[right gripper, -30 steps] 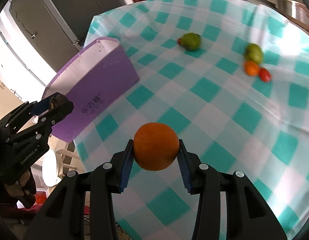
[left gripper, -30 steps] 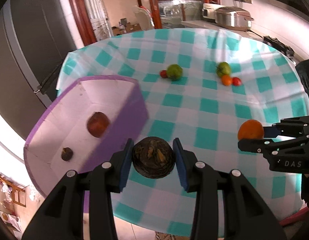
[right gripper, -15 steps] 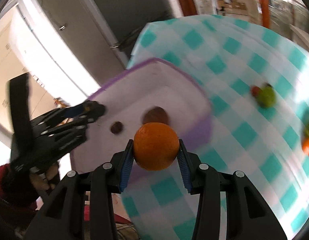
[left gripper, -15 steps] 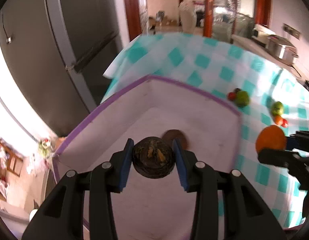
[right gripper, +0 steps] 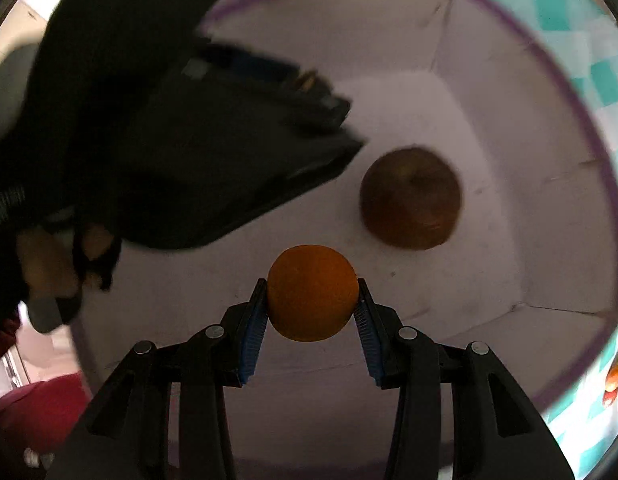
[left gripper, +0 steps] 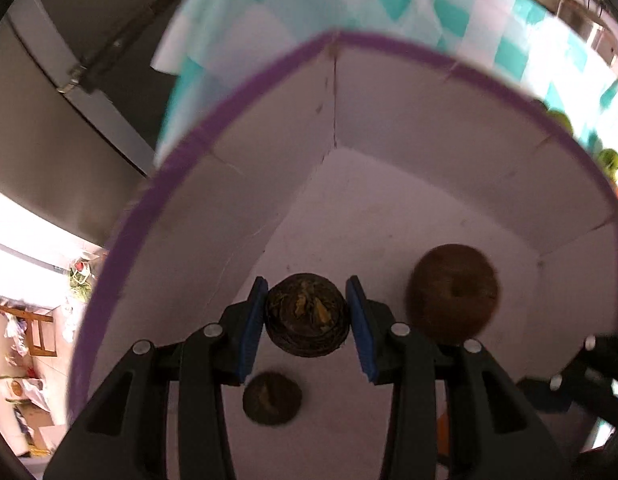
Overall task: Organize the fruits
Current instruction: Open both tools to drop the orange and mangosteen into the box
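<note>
My left gripper (left gripper: 307, 322) is shut on a dark brown wrinkled fruit (left gripper: 305, 314) and holds it inside the purple-rimmed box (left gripper: 389, 128), above its white floor. A reddish-brown round fruit (left gripper: 453, 292) and a small dark fruit (left gripper: 272, 398) lie on the box floor. My right gripper (right gripper: 311, 312) is shut on an orange (right gripper: 312, 292) and holds it over the same box (right gripper: 509, 92), next to the reddish-brown fruit (right gripper: 411, 198). The left gripper's black body (right gripper: 213, 128) fills the upper left of the right wrist view.
The box stands on a teal-and-white checked tablecloth (left gripper: 449, 8). Green fruits (left gripper: 609, 162) lie on the cloth beyond the box's right wall. Small orange and red fruits (right gripper: 613, 380) show at the right edge. A dark cabinet (left gripper: 49, 100) stands left of the table.
Both grippers have moved from above the table down into the box, each still holding its fruit. The box floor and the fruits in it are now much closer.
</note>
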A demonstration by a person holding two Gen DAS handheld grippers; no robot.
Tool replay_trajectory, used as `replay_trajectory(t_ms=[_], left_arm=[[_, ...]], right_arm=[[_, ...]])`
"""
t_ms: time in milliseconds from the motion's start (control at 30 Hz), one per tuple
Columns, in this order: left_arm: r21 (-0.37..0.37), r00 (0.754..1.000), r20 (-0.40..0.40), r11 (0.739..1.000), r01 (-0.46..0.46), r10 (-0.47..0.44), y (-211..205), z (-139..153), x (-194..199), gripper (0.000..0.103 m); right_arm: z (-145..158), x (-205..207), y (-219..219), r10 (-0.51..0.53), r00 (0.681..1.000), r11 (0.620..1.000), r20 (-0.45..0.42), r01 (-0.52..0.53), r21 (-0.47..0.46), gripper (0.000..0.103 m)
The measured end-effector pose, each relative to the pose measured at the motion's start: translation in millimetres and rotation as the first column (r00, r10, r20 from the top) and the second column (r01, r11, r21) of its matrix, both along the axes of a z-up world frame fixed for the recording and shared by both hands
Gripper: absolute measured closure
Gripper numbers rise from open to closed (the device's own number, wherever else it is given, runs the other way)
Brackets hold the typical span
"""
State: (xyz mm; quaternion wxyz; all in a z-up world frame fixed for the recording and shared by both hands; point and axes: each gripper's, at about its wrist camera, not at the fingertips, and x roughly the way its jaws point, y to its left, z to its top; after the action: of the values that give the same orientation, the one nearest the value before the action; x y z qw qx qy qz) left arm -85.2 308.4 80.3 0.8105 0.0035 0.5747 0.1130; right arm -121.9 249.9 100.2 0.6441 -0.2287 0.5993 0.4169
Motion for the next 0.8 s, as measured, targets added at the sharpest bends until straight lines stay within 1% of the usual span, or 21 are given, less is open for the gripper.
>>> replay_trajectory(t_ms=[33,133,233,267,333,433,500,533,567,600,633,700,733,800], left_arm=[[-0.008,1.0,-0.018,1.0,0.006,-0.006,3,-7,3,0.062],[-0.029,0.998,-0.057,0.999,0.014,-0.016,9,-23,8,0.062],[-0.076,0.997,-0.081,0.997,0.01,-0.016,14,-35,10,0.062],[-0.087,0.996,-0.082,0.996,0.011,-0.018,15,-36,10,0.062],[-0.082,0.997,-0.07,0.996,0.026,-0.032,18,-38,13,0.06],[-0.076,0.997,-0.065,0.996,0.041,-0.046,21,-37,17,0.061],[-0.074,0.997,-0.061,0.996,0.043,-0.047,23,-37,17,0.059],[-0.073,0.997,-0.056,0.996,0.042,-0.046,24,-36,16,0.057],[-0.074,0.998,-0.051,0.996,0.04,-0.044,20,-35,14,0.055],[-0.076,0.998,-0.042,0.996,0.039,-0.043,19,-33,12,0.048],[-0.078,0.999,-0.025,0.996,0.041,-0.043,17,-30,11,0.038],[-0.043,0.999,0.004,0.998,0.043,-0.043,12,-22,9,0.032],[-0.018,0.999,0.008,0.999,0.045,-0.045,9,-17,8,0.028],[0.007,0.999,0.012,0.999,0.039,-0.039,5,-8,5,0.024]], right_arm=[[-6,3,3,-0.018,1.0,1.0,-0.02,0.018,-0.022,0.06],[-16,9,7,-0.03,0.999,0.997,-0.022,0.028,-0.079,0.06],[-25,13,9,-0.051,0.998,0.991,-0.041,0.045,-0.126,0.06],[-28,14,10,-0.053,0.998,0.989,-0.042,0.047,-0.139,0.06],[-31,16,11,-0.066,0.997,0.986,-0.046,0.058,-0.154,0.06],[-31,18,8,-0.082,0.995,0.984,-0.048,0.074,-0.162,0.06],[-28,22,6,-0.105,0.993,0.983,-0.049,0.097,-0.157,0.057],[-28,13,-3,-0.102,0.994,0.984,-0.045,0.095,-0.148,0.053],[-26,13,-4,-0.099,0.994,0.986,-0.04,0.093,-0.14,0.043],[-22,13,-5,-0.097,0.995,0.987,-0.028,0.092,-0.132,0.037],[-21,15,-8,-0.096,0.995,0.988,-0.018,0.093,-0.124,0.031],[-12,16,-13,-0.089,0.996,0.992,-0.003,0.089,-0.092,0.031],[-7,14,-16,-0.087,0.996,0.994,0.009,0.087,-0.073,0.03],[7,12,-24,-0.086,0.996,0.996,0.031,0.087,-0.026,0.028]])
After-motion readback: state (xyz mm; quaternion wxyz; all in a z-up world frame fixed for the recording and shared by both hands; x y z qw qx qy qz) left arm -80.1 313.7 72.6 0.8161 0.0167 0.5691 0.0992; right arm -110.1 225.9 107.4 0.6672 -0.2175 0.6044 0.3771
